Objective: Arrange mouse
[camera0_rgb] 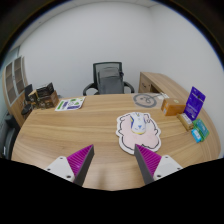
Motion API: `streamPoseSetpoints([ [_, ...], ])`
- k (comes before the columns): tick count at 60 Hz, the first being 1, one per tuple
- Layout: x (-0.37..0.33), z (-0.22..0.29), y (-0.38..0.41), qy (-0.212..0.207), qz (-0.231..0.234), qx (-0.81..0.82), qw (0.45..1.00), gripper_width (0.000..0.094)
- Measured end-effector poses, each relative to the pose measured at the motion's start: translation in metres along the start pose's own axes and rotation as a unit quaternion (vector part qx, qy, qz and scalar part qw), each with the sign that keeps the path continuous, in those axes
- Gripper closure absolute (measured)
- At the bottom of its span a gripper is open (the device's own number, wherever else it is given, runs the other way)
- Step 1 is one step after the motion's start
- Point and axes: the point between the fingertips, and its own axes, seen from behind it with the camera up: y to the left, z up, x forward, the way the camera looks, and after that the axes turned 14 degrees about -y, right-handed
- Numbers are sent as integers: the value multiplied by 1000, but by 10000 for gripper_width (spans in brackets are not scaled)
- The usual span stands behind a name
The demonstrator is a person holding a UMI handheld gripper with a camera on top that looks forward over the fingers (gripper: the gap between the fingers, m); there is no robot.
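A white mouse (139, 125) lies on a white, flower-shaped mouse mat (128, 136) on the wooden table (70, 130). It sits just beyond my fingers, a little to the right of the middle. My gripper (112, 160) is open and empty, held above the table's near edge. The pink pads (80, 158) stand wide apart with bare wood between them.
A grey office chair (108, 78) stands behind the table. A purple box (195, 101) and a teal packet (198, 129) lie at the right. A round disc (146, 100) and a booklet (70, 104) lie farther back. Dark items (38, 97) stand at the left.
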Motion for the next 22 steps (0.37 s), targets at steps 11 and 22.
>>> streamPoseSetpoints([
  [11, -89, -20, 40, 1, -15, 60, 998, 100],
  [22, -157, -14, 50, -13, -15, 68, 997, 103],
])
